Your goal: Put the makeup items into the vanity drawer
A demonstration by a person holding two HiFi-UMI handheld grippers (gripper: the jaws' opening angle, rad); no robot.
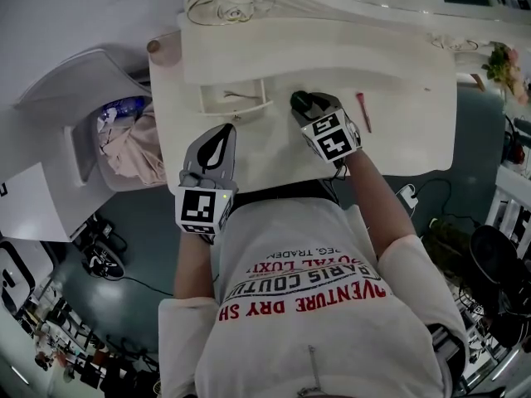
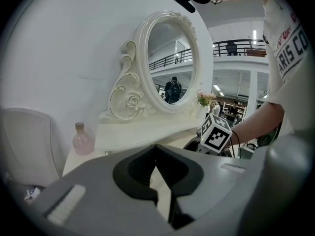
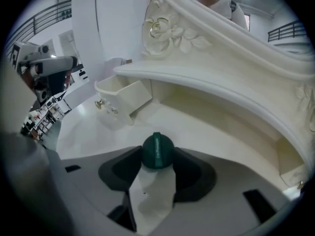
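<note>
A round dark-green makeup item (image 3: 157, 150) sits on the white vanity top (image 3: 211, 132), between the tips of my right gripper (image 3: 157, 162). Its jaws stand wide around the item, close on both sides; I see no squeeze. In the head view my right gripper (image 1: 300, 101) rests on the vanity top (image 1: 415, 131), just right of the open drawer (image 1: 235, 98). The drawer (image 3: 123, 96) holds a small pale item. A thin red pencil (image 1: 363, 111) lies to the right. My left gripper (image 1: 230, 128) hovers at the front edge with its tips together and nothing between them (image 2: 156, 146).
An oval mirror (image 2: 172, 68) in a carved white frame stands at the back of the vanity. A pink bottle (image 2: 82, 138) sits at the vanity's left end. A white chair with pink cloth (image 1: 137, 152) stands left of the vanity. Flowers (image 1: 506, 65) are at the right.
</note>
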